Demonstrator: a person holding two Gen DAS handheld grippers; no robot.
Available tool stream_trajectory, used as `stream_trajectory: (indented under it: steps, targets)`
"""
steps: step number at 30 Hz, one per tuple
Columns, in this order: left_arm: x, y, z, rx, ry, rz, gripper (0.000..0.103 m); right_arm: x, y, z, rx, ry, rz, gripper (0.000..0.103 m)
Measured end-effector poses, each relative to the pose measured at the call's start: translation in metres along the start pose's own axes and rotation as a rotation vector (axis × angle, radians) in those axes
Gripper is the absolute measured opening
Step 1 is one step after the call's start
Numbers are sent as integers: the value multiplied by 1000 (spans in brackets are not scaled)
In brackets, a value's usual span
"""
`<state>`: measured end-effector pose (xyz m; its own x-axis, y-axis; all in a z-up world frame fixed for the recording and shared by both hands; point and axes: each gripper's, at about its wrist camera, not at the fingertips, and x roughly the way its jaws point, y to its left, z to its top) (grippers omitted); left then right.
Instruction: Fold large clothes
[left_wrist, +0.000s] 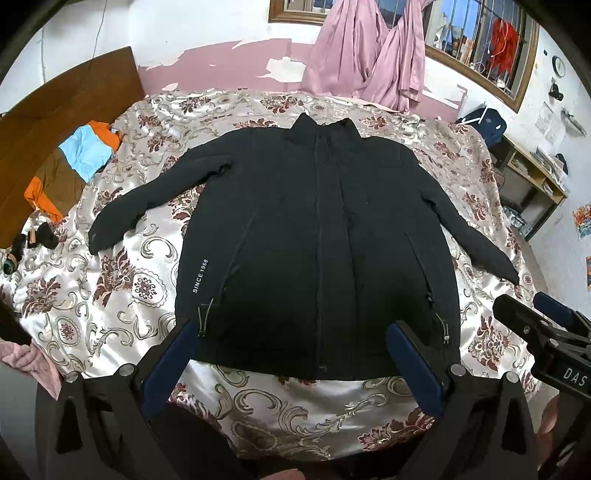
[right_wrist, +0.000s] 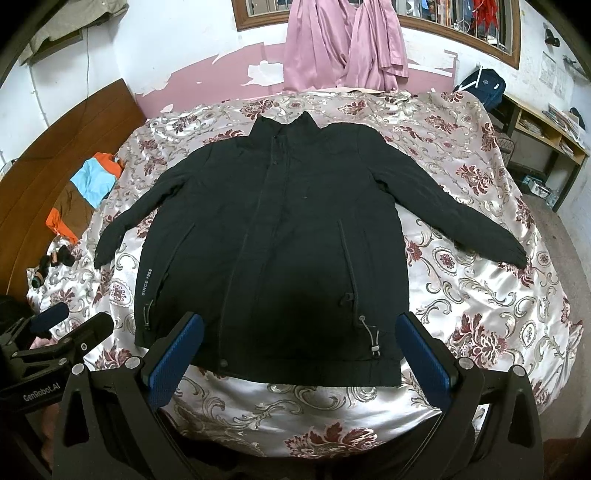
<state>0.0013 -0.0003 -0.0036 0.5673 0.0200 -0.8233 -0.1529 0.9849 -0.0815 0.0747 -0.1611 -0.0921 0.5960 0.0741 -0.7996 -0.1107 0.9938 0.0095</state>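
Observation:
A large black zip jacket (left_wrist: 314, 236) lies flat, front up, on the floral bedspread (left_wrist: 122, 280), collar far, hem near, both sleeves spread out. It also shows in the right wrist view (right_wrist: 273, 243). My left gripper (left_wrist: 295, 332) is open and empty, held above the hem's middle. My right gripper (right_wrist: 299, 325) is open and empty, above the hem. The right gripper shows at the right edge of the left wrist view (left_wrist: 535, 314); the left gripper shows at the left edge of the right wrist view (right_wrist: 74, 325).
An orange, blue and brown garment (left_wrist: 74, 166) lies at the bed's far left by the wooden headboard (left_wrist: 55, 103). Small dark items (left_wrist: 33, 240) lie at the left edge. Pink curtains (left_wrist: 369, 55) hang behind. A shelf (left_wrist: 528, 181) stands right.

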Motion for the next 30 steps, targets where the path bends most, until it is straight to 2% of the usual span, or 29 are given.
stream_trajectory:
  steps: [11, 16, 30]
  targets:
    - [5, 2, 1, 1, -4, -3, 103, 0, 4, 2, 0, -8, -1, 102]
    - [5, 1, 1, 0, -5, -2, 103, -13, 11, 12, 0, -17, 3, 102]
    - [4, 0, 0, -1, -9, -4, 103, -24, 11, 15, -2, -34, 4, 102]
